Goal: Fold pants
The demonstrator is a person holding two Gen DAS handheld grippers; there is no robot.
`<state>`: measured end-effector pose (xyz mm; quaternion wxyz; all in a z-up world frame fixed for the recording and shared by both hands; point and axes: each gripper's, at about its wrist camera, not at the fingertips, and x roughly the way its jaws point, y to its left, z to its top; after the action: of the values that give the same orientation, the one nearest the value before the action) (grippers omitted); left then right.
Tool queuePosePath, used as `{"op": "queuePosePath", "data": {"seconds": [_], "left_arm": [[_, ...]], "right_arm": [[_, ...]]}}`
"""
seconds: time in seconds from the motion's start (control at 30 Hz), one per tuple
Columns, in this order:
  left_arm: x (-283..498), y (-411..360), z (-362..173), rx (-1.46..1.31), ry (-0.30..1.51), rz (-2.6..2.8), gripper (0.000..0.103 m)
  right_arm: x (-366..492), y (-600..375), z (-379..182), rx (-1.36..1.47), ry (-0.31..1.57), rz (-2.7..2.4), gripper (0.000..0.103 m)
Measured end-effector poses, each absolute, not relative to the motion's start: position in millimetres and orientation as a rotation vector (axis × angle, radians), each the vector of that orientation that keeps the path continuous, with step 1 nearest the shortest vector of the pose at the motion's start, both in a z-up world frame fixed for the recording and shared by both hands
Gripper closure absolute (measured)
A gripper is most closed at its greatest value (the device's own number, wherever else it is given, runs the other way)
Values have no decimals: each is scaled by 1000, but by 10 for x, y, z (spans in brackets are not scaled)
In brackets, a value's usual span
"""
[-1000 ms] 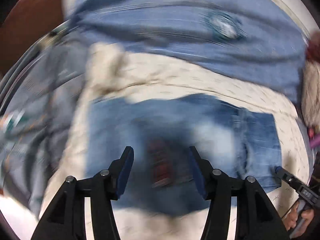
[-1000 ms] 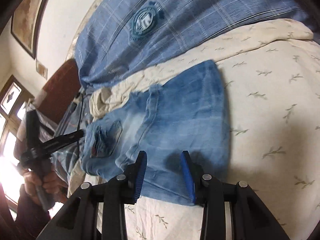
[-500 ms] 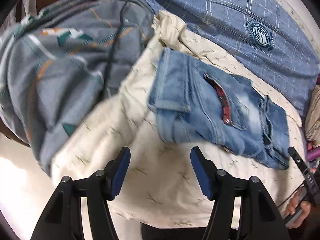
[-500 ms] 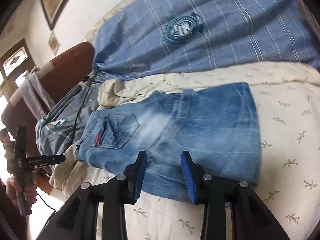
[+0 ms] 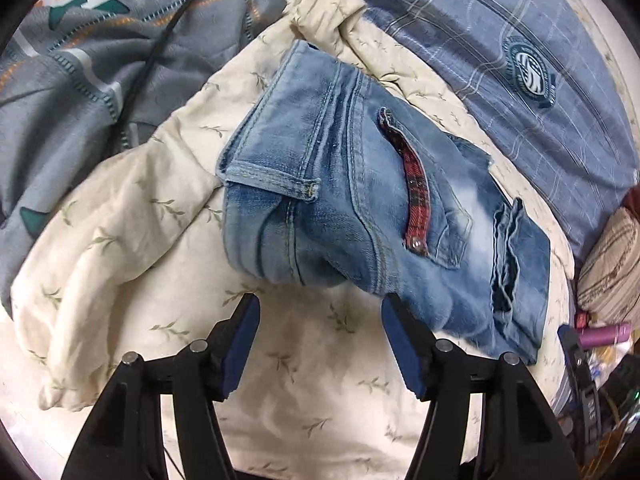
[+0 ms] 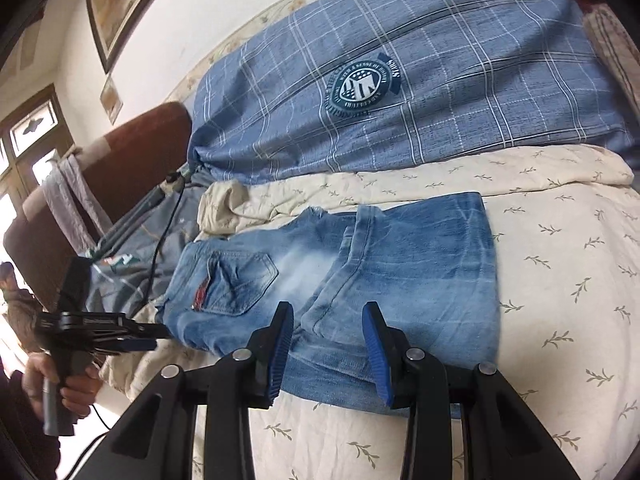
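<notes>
Both jaws are gaping wide and gripping nothing, left gripper [image 5: 318,336] and right gripper [image 6: 328,340] hovering by the folded jeans [image 6: 360,276]. Faded blue, they are lying lengthwise across the cream bedspread [image 6: 560,280], waistband toward the left gripper.

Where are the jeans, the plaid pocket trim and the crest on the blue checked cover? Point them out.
jeans [image 6: 420,280], right wrist view, on the folded leg panel.
plaid pocket trim [image 5: 414,184], left wrist view, mid-strip.
crest [image 6: 362,84], right wrist view, on its centre.
</notes>
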<state>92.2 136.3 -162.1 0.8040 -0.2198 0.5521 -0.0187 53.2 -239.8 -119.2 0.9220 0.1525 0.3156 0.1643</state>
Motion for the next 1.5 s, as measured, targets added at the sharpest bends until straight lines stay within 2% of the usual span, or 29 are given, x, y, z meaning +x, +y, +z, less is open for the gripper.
{"op": "queuePosePath", "data": {"seconds": [0.1, 0.27, 0.67, 1.13, 1.27, 1.4, 1.5], "left_arm": [[1002, 1344, -1628, -470, 1179, -18, 31], [1004, 1323, -1557, -478, 1161, 6, 30], [711, 1165, -1318, -284, 1077, 30, 30], [787, 1287, -1239, -395, 1064, 46, 28], [718, 1221, -1034, -357, 971, 70, 27], [781, 1179, -958, -326, 946, 67, 22], [862, 1227, -1047, -368, 977, 83, 22]], "right_arm": [[551, -2428, -1195, 328, 659, 336, 64], [569, -2421, -1202, 333, 665, 336, 64], [641, -2319, -1274, 281, 712, 294, 64], [751, -2366, -1431, 300, 792, 222, 64], [784, -2445, -1480, 333, 820, 191, 64], [801, -2518, -1506, 384, 829, 189, 64], [797, -2527, -1508, 389, 828, 182, 57]]}}
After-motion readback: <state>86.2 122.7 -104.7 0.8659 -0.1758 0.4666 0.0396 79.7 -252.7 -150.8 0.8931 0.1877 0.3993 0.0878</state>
